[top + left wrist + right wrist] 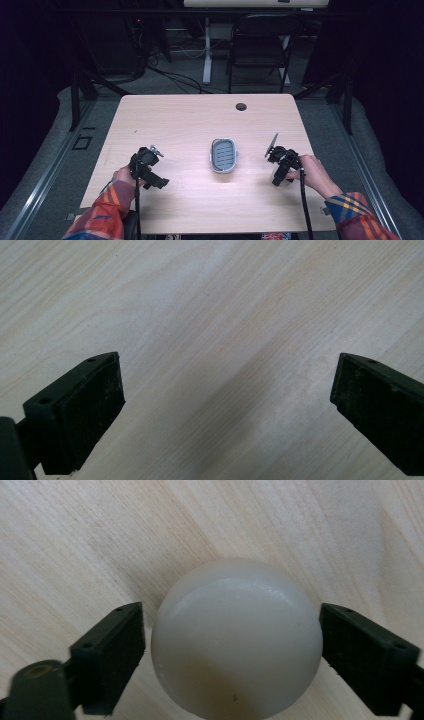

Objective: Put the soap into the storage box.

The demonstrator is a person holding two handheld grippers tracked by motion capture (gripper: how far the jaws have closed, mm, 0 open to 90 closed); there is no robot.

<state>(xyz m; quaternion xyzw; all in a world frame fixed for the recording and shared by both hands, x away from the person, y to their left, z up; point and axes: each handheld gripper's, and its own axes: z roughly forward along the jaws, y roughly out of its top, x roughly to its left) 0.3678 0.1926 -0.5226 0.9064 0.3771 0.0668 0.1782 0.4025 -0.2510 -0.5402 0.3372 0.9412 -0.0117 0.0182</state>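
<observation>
While the left tool [155, 175] is held low over the near left part of the table [200, 120], its jaws are seen spread wide in the left gripper view, with nothing but bare wood grain between them. Near the middle of the table a small grey tray [223, 155] with a pale rim is set down, well apart from both tools. To the right of it, the right tool [278, 176] is gripped by the person's right hand [312, 172] and is pointed down at the table near the right edge. In the right gripper view a white ball [236, 637] is seen between the two black jaws, resting on the wood; the right-hand pad [345, 640] is met by the ball's side, while a thin gap seems to be left at the other pad, so a firm grip cannot be told for certain. Both forearms are covered by plaid sleeves [102, 215] at the near edge.
</observation>
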